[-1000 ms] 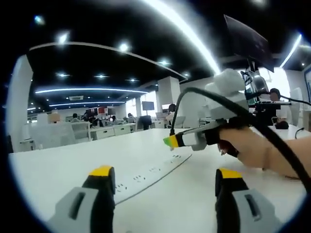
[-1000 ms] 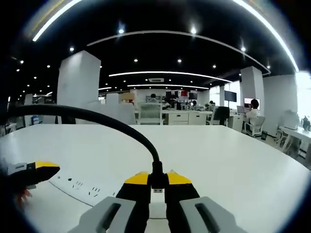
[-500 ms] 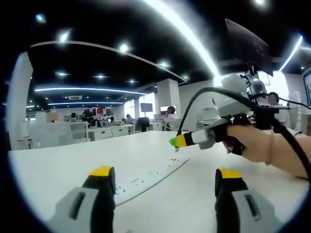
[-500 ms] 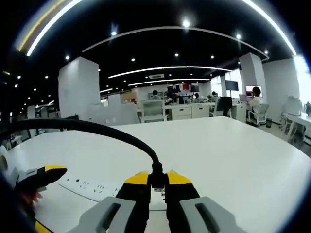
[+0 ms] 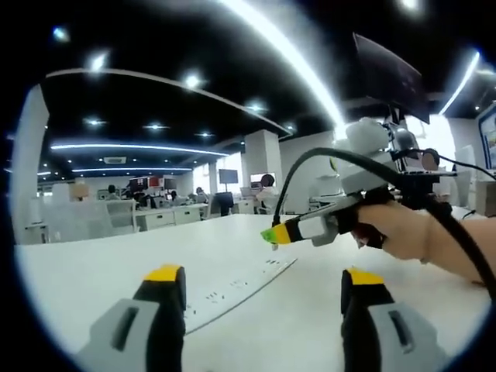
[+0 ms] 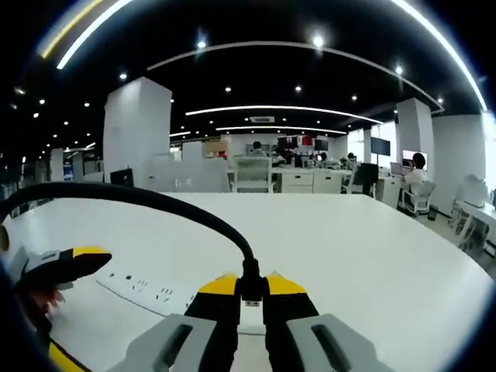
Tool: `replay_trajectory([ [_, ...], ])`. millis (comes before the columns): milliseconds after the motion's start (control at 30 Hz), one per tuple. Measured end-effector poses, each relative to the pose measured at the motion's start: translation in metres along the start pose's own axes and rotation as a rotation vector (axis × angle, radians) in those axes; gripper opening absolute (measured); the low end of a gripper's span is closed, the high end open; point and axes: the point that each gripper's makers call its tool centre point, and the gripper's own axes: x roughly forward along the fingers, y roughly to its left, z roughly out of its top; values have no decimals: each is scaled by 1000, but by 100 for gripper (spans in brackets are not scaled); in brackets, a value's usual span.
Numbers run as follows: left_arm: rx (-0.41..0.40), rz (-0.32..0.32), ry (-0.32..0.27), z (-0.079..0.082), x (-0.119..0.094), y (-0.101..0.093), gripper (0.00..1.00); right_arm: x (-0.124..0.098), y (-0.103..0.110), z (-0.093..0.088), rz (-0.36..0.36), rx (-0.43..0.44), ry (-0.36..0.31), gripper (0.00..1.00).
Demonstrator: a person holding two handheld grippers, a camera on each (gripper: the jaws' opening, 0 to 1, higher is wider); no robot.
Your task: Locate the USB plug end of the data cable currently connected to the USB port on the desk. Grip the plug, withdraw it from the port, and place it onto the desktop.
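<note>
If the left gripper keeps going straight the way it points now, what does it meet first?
Probably the white power strip, which lies flat on the desk just ahead between the open jaws of the left gripper. The right gripper, holding the USB plug, hangs beyond and above it. Depth is unclear.

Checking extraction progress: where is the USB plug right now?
In the right gripper view, the USB plug sits clamped between the right tool tips, held above the white power strip.
</note>
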Motion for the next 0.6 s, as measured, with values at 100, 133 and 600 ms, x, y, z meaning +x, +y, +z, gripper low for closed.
replay_trajectory([
  [100, -2, -5, -3, 0, 0, -2, 82, -1, 0, -2, 4, -12, 14, 13],
  [133, -1, -7, -4, 0, 0, -3, 82, -2, 1, -4, 8, -17, 20, 13],
  [600, 10, 15, -10, 3, -3, 1, 80, -14, 0, -18, -3, -200, 146, 13],
])
